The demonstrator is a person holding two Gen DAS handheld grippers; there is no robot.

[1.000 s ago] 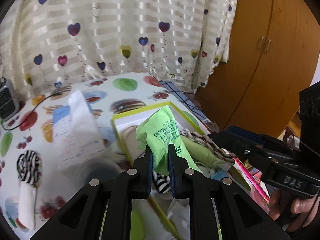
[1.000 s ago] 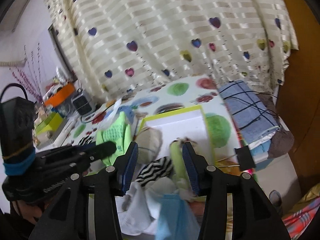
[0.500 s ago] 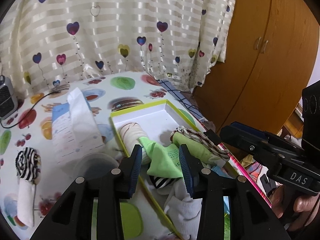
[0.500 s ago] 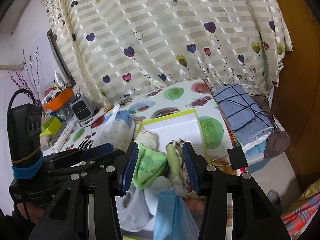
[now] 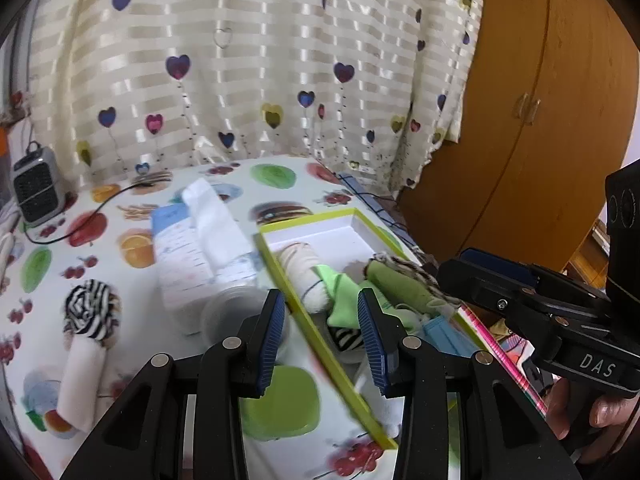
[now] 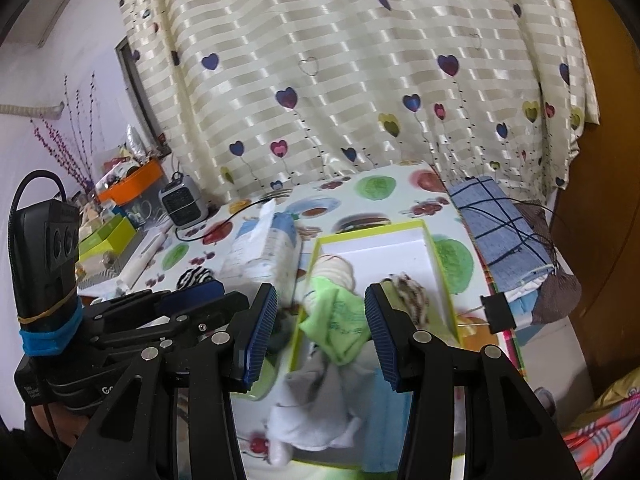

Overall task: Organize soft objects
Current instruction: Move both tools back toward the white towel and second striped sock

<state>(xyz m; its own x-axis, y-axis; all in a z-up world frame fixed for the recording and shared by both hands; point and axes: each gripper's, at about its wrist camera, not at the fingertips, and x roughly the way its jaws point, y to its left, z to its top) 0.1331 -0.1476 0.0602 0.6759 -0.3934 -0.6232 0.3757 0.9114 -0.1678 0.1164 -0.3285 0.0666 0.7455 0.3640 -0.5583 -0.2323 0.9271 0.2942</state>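
Fruit-print table (image 5: 120, 240) by a heart curtain (image 5: 240, 60). Zebra sock (image 5: 90, 314) outside the box (image 5: 308, 332): soft, light, best pinched mid-roll. Left gripper (image 5: 321, 322) and right gripper (image 6: 320, 322) both half open, holding nothing.

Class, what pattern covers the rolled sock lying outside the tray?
Black-and-white zebra stripes on the rolled sock; clearest in left wrist view.

I see bare white floor in the far half of the yellow-rimmed box (image 6: 434, 240), upper centre of the right view. Its near half is clogged by the sock pile (image 6: 340, 320), and the tissue pack (image 5: 192, 248) crowds the left rim.
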